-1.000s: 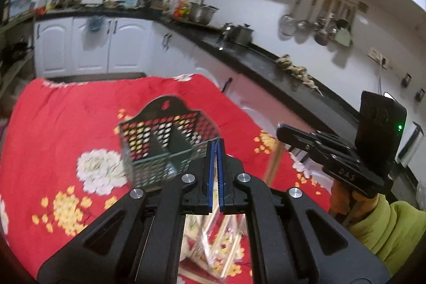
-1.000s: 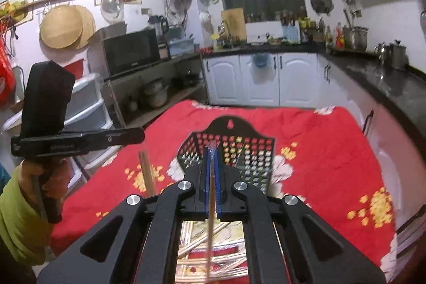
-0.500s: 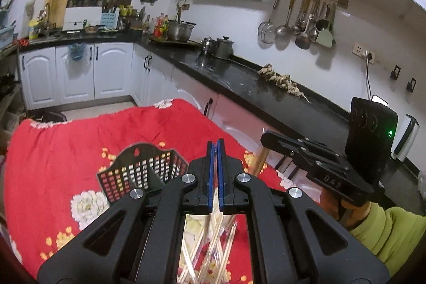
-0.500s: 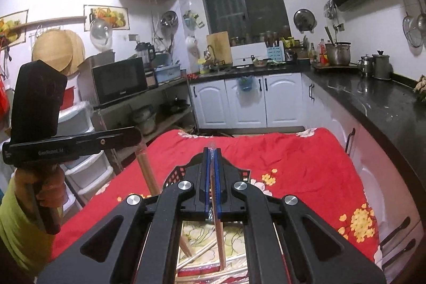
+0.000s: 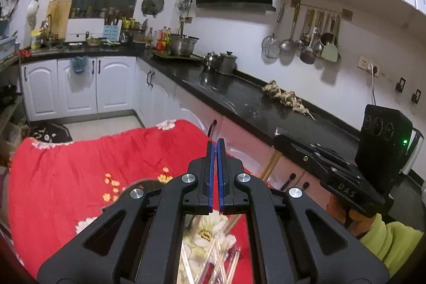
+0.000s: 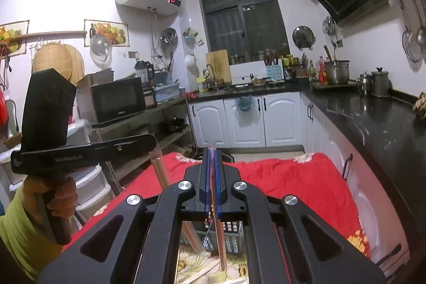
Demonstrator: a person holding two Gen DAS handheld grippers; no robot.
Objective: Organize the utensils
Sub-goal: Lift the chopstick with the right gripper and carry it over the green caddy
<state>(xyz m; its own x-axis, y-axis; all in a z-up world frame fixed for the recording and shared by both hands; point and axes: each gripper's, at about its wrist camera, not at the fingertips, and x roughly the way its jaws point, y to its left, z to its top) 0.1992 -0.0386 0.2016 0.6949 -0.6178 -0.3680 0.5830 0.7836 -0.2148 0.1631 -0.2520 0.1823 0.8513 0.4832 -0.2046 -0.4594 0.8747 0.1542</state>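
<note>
Below the right tongs (image 6: 212, 177) a basket (image 6: 229, 237) stands on the tablecloth (image 6: 300, 177), with loose chopsticks (image 5: 213, 257) lying under the left tongs (image 5: 216, 175).

"DAS" on right gripper (image 5: 346, 192) (left gripper (image 6: 69, 158): "GenRobot.AI")

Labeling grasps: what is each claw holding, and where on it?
Each claw pinches one chopstick near its top end: right claw, chopstick hanging below; left claw, chopstick.

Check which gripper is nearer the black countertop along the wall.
Right. The right gripper, gripping a chopstick, is on the countertop side; the left gripper, gripping another, is farther off over the red tablecloth.
</note>
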